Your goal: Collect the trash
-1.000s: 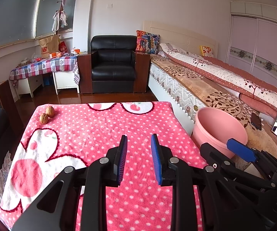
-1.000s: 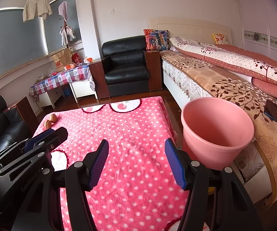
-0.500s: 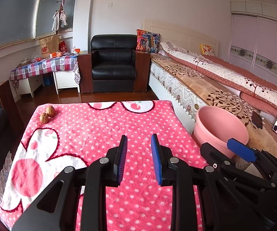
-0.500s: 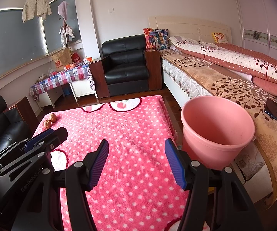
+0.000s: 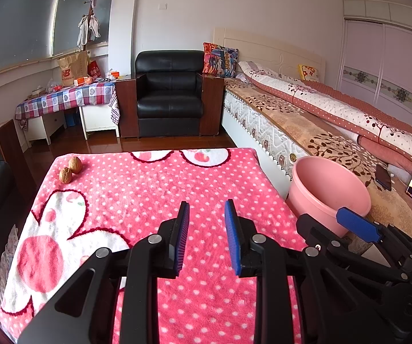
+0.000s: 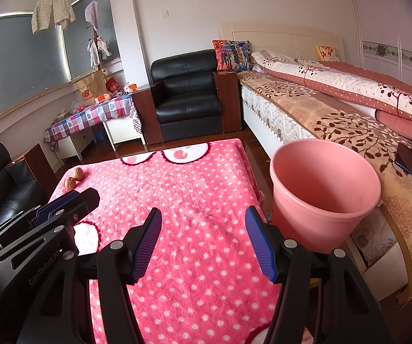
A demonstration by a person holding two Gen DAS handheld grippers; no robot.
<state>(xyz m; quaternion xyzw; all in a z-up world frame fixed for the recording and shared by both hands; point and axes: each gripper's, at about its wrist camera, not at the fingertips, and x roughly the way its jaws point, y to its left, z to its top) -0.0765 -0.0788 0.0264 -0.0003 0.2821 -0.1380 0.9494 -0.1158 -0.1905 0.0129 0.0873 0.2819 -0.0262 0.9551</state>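
Two brown walnuts (image 5: 70,169) (image 6: 74,178) lie close together at the far left corner of a table draped in a pink polka-dot blanket (image 5: 137,189) (image 6: 194,183). A pink plastic bucket (image 5: 327,192) (image 6: 323,189) stands off the table's right edge, beside the bed. My left gripper (image 5: 207,209) hovers open over the near middle of the blanket with nothing between its blue pads. My right gripper (image 6: 203,218) is open wider, also empty, over the blanket's right side near the bucket. Each gripper shows at the edge of the other's view.
A bed (image 5: 320,126) runs along the right with a dark phone (image 6: 405,159) lying on it. A black armchair (image 5: 170,97) stands beyond the table, a checked side table (image 5: 68,97) with bags at far left, and a black sofa (image 6: 2,189) at the left edge.
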